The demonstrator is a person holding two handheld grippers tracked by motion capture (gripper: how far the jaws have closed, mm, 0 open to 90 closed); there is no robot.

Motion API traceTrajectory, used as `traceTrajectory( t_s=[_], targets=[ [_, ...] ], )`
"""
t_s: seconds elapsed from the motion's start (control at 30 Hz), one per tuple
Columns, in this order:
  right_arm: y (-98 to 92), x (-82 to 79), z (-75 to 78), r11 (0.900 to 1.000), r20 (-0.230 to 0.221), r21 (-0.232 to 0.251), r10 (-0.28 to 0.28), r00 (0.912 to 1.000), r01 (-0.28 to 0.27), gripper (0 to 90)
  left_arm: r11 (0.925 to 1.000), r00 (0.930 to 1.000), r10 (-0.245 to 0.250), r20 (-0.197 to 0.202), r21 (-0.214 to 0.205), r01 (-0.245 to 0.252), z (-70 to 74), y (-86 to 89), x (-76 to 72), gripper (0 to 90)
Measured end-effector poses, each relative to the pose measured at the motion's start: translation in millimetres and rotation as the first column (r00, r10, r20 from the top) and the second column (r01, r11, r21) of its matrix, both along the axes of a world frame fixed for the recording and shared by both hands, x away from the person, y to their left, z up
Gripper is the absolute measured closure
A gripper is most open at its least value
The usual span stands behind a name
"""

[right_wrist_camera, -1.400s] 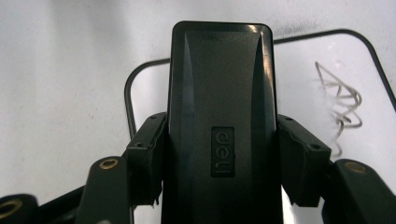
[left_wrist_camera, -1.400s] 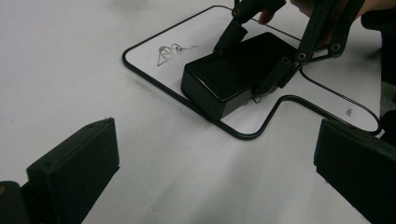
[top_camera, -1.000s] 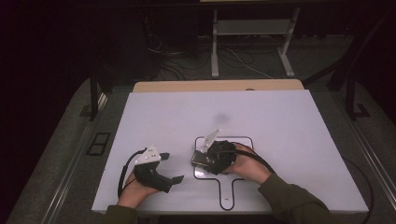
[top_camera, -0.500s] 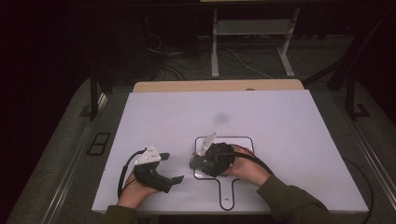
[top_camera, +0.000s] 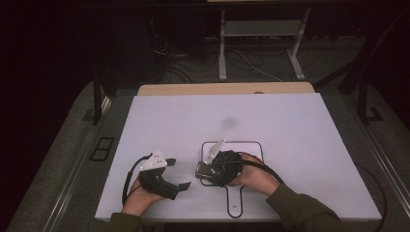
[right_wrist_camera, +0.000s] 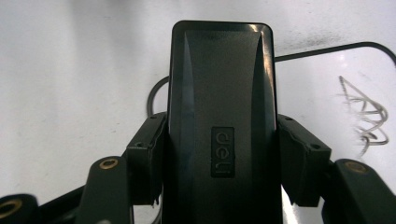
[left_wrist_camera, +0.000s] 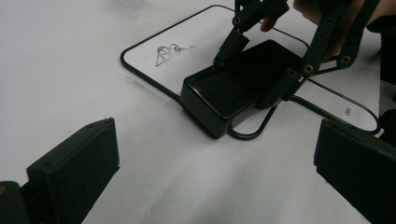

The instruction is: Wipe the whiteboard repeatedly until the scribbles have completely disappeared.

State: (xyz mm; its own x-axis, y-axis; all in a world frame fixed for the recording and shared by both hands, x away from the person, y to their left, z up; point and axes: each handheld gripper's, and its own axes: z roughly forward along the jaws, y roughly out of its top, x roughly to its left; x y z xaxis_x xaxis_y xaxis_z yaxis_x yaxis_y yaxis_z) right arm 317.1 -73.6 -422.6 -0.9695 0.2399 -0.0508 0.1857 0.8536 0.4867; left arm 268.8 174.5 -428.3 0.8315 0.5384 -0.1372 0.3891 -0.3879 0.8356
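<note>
The black eraser block [right_wrist_camera: 222,116] is clamped by the right gripper [top_camera: 212,170] at lower centre of the high view, on the outlined whiteboard paddle [top_camera: 241,147]. Vs. a sec ago it has been shifted slightly left & down; scribble [left_wrist_camera: 170,50] is left at upper left of the left gripper view, so wiping is judged unfinished. Left gripper [top_camera: 167,171] is held open, idle, lower left.

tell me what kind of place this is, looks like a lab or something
Probably a recording lab or workshop, not a home. A plain white tabletop carries a black-outlined paddle-shaped marking, tangled cables lie on the dark floor around a pale metal stand, and the surroundings are kept dim.
</note>
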Motion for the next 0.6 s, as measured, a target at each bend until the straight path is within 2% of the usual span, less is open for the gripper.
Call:
traceTrajectory(
  t_s=[0.07,0.13,0.6],
  targets=[
    [-0.3,0.8,0.1,1.0,-0.009,0.0,-0.006,0.9999,0.006,38.8,1.0,1.0,0.0,0.0,0.0,0.0,0.0,0.1,0.0,0.0],
    [0.0,2.5,0.0,0.9999,0.002,0.001,-0.014,0.9999,0.014,38.8,1.0,1.0,0.001,0.0,0.0,-0.001,-0.1,0.2,-0.1,0.0],
    [-4.2,32.9,-1.6,0.9963,0.018,0.008,-0.085,0.9962,0.085,38.8,1.0,1.0,0.005,-0.004,-0.003,-0.005,-0.8,-0.1,0.4,0.0]
  ],
)
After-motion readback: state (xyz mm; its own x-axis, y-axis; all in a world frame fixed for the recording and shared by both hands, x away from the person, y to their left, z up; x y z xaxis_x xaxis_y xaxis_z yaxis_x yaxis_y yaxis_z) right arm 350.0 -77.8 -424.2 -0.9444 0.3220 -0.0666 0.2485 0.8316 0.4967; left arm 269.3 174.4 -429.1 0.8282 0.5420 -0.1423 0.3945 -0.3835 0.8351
